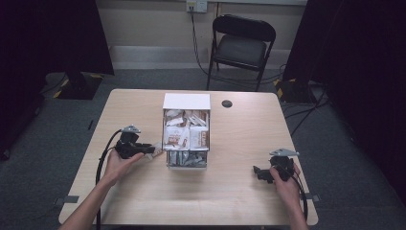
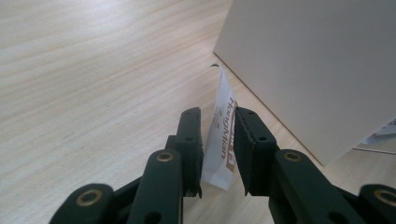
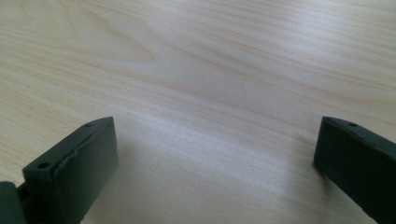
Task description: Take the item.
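Forearms and hands come in at the near edge of our pale wooden table; we hold the left gripper just beside the left wall of the box, and its jaws are pinched on a small white snack packet with brown lettering, which stands edgewise between them, its far tip close to the table or touching it; we cannot tell which. In the high view the same white snack packet shows as a sliver at the jaw tips; the right gripper rests low over bare wood well apart from everything, its jaws spread wide with nothing between them.

Beyond the packet sits the white open-topped cardboard box, crowded with more white and brown sachets; we judge the work to be partway along: one packet is in our grip and outside the box, while many remain inside, so either emptying or filling has a good deal left; which of the two it is, we cannot say from this moment.

Farther off, a small dark round cap is set in the tabletop; behind it a black folding chair stands on the grey floor. The packet's lower end is hidden by the jaws, its lettering only partly legible; the box's contents blur together.
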